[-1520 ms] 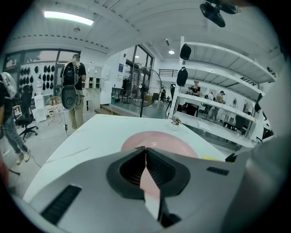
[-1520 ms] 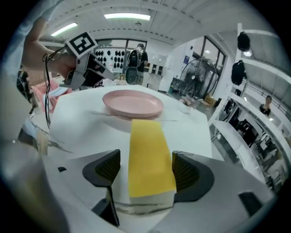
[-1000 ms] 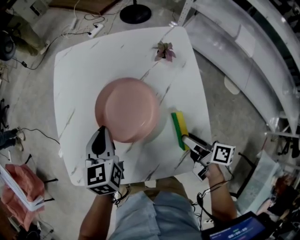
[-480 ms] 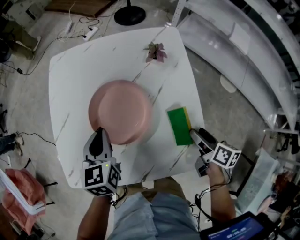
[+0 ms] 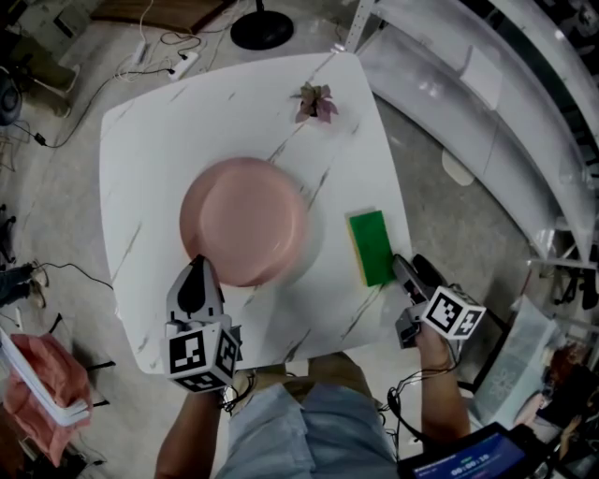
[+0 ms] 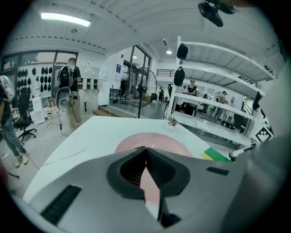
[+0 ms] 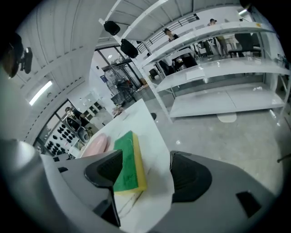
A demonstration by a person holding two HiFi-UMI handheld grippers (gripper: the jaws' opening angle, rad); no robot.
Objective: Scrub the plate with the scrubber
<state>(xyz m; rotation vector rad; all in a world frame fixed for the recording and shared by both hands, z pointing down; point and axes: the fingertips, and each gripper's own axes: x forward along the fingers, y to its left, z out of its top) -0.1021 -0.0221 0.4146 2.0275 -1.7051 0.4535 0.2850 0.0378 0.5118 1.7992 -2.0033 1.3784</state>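
A pink plate (image 5: 245, 220) lies upside down in the middle of the white table (image 5: 154, 159); it also shows in the left gripper view as the plate (image 6: 154, 140). My left gripper (image 5: 197, 269) is shut, its tips (image 6: 145, 149) at the plate's near rim; a grip on the rim does not show. The scrubber, a green-and-yellow sponge (image 5: 371, 246), lies flat near the table's right edge. My right gripper (image 5: 405, 271) sits just behind it, jaws wide and closing slightly. The sponge's (image 7: 127, 159) near end lies between the jaws (image 7: 146, 159), beside the left one, untouched.
A small potted plant (image 5: 314, 101) stands at the table's far right corner. White shelving (image 5: 487, 112) runs along the right side. Cables and a round black base (image 5: 262, 28) lie on the floor beyond the table. People stand far off in the left gripper view.
One second ago the sponge stood on its edge at my right gripper's tips. It now lies flat, green side up, and the right gripper has drawn back from it. The left gripper stays put.
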